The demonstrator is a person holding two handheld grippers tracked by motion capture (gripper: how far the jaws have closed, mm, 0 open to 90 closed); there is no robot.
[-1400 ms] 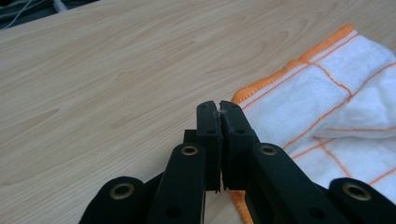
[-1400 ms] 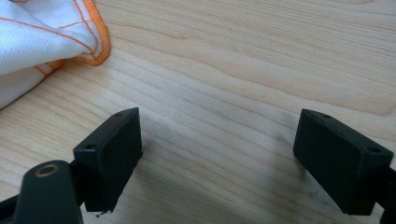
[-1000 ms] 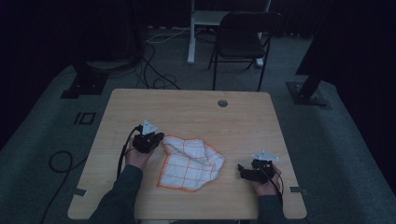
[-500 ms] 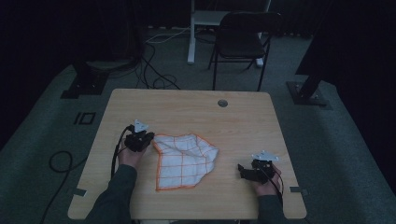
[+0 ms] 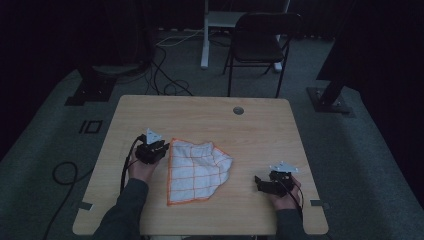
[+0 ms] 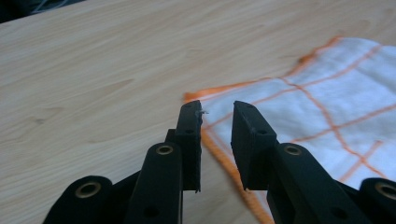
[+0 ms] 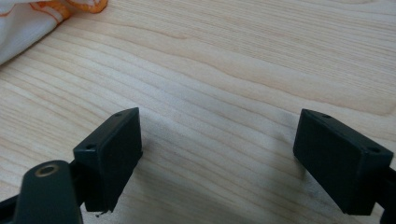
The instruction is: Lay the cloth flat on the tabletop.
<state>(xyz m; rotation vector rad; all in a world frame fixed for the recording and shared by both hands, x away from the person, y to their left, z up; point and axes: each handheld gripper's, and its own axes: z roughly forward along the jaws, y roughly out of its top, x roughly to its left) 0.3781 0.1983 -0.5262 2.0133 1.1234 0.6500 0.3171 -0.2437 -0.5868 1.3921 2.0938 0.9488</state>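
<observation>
So the left gripper [image 5: 161, 148] has just been opening – jaws now a small gap apart with the cloth's [image 5: 198, 169] orange-hemmed corner lying between them, not pinched. A second ago that cloth was bunched up; now it lies spread much flatter mid-table [image 5: 210, 110], so I'd say this corner's been pulled out and dropped. Right gripper [image 5: 258, 181] sits wide open on bare wood, holding nothing – well apart from the cloth.

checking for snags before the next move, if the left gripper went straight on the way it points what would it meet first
Probably the white cloth with orange lines: the left gripper, jaws just opened with nothing between them, points at its orange-edged corner lying flat on the table. Depth is unclear.
</observation>
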